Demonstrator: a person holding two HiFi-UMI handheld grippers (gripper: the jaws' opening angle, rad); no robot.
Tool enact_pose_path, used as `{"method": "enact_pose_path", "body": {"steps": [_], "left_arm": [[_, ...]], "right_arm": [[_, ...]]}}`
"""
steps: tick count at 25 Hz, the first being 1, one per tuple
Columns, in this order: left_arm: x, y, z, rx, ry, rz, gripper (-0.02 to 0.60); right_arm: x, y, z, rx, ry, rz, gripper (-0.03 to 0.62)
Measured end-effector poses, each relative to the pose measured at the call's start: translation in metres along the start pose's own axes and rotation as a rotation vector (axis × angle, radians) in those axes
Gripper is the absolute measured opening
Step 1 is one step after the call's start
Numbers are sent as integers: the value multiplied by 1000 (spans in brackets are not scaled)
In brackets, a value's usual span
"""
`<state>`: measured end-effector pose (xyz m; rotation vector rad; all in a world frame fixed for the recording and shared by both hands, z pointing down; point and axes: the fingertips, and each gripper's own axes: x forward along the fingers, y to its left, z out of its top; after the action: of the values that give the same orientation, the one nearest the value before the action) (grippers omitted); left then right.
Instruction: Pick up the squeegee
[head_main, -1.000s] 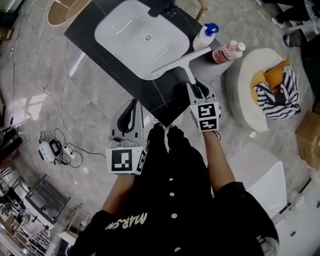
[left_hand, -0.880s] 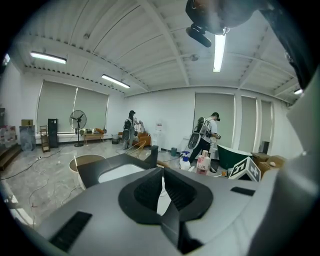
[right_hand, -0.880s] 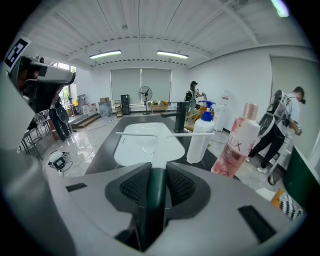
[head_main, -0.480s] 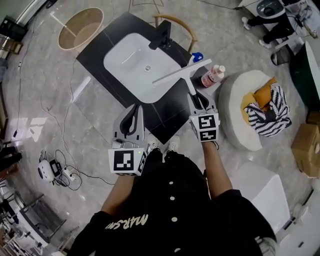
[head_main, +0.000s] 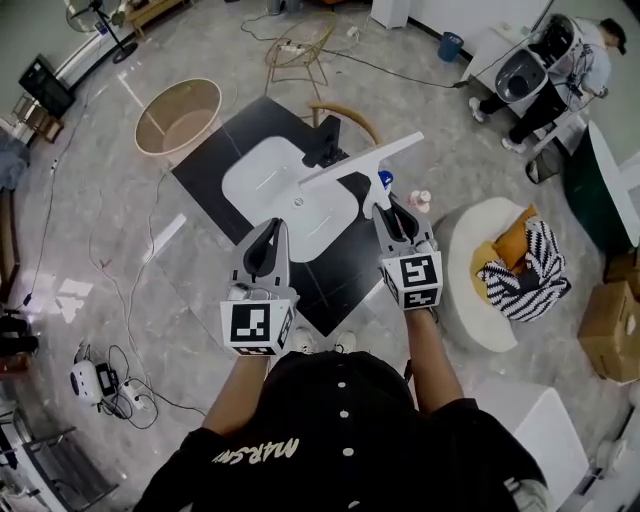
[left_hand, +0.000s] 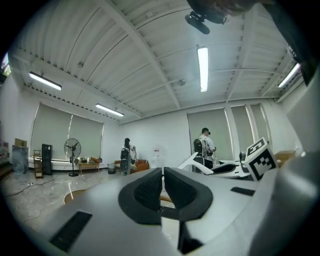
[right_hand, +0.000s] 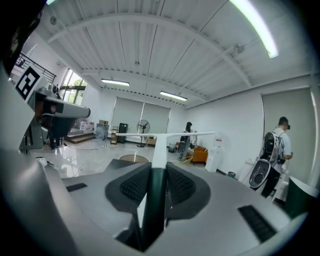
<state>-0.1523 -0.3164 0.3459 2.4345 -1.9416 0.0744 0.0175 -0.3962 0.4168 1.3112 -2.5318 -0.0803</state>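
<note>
The right gripper (head_main: 386, 205) is clamped on the squeegee (head_main: 360, 158) by its dark handle. The white blade lies crosswise just above the frame's centre, overlapping the white sink (head_main: 262, 180). Left of it, the left gripper (head_main: 270, 232) carries nothing — jaws drawn together.

Squeegee (head_main: 360, 160) in right gripper (head_main: 388, 207), above the sink (head_main: 265, 175).

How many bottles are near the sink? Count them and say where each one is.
2. A blue-capped bottle peeks out beside the squeegee handle; a pink bottle stands just right of the right hand-held gripper. Others may be hidden behind it.
</note>
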Motion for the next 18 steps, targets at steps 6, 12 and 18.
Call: {"method": "enact_pose_path", "body": {"steps": [6,12,18], "left_arm": [[13,13,33,37,-84,9,20],[10,19,51,47,-114,30,20],[5,4,63,67,-148,6,20]], "right_arm": [[-10,-11,69,-22,-160,-14,87],[-35,-11,111,-21,-270,-26,87],[-55,-10,129,-8,-346,-26,87]]}}
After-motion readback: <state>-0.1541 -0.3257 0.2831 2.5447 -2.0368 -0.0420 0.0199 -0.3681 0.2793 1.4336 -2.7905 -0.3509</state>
